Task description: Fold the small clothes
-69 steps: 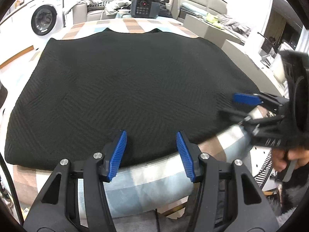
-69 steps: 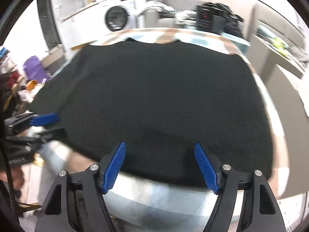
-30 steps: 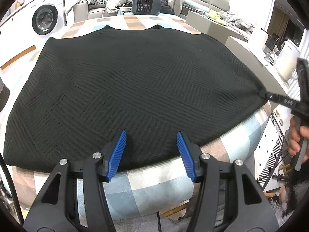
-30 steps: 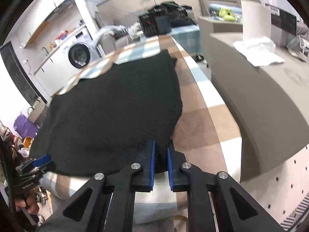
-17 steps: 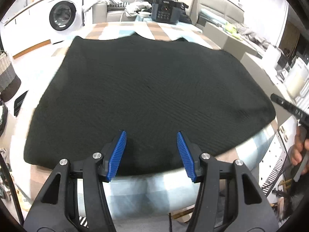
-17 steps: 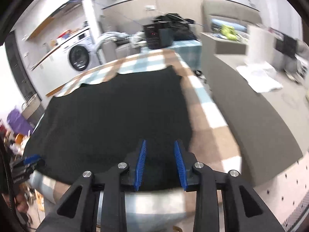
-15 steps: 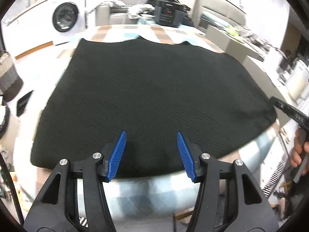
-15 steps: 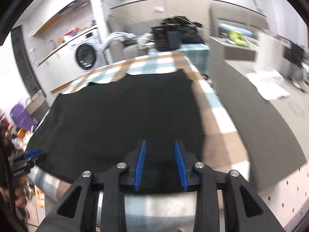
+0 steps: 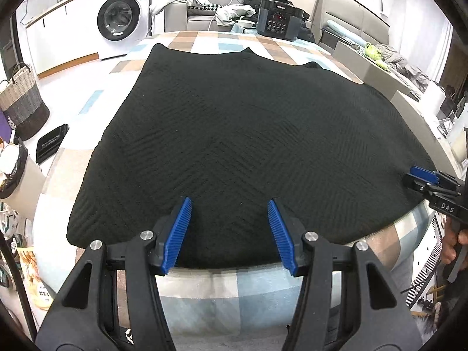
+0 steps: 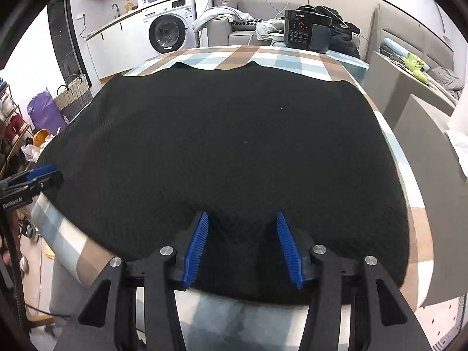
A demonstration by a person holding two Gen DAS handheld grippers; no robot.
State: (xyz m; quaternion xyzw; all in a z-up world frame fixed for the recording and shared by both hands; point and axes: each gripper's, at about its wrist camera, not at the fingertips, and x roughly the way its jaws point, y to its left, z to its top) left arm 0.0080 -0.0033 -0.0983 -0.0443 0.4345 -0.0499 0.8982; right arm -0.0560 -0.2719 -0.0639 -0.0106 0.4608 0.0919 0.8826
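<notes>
A black knitted garment lies spread flat over the checked table; it also fills the right wrist view. My left gripper is open and empty just above the garment's near hem. My right gripper is open and empty over the near hem, toward its right side. The right gripper also shows at the right edge of the left wrist view, and the left gripper at the left edge of the right wrist view. Neither gripper holds the cloth.
A dark cooker stands at the table's far end. A washing machine and a sofa with clothes are behind. A woven basket stands on the floor at left. A grey counter runs along the right.
My right gripper has opened from shut and swung left, from the garment's right corner to face it squarely. My left gripper stayed open and shifted left along the near hem.
</notes>
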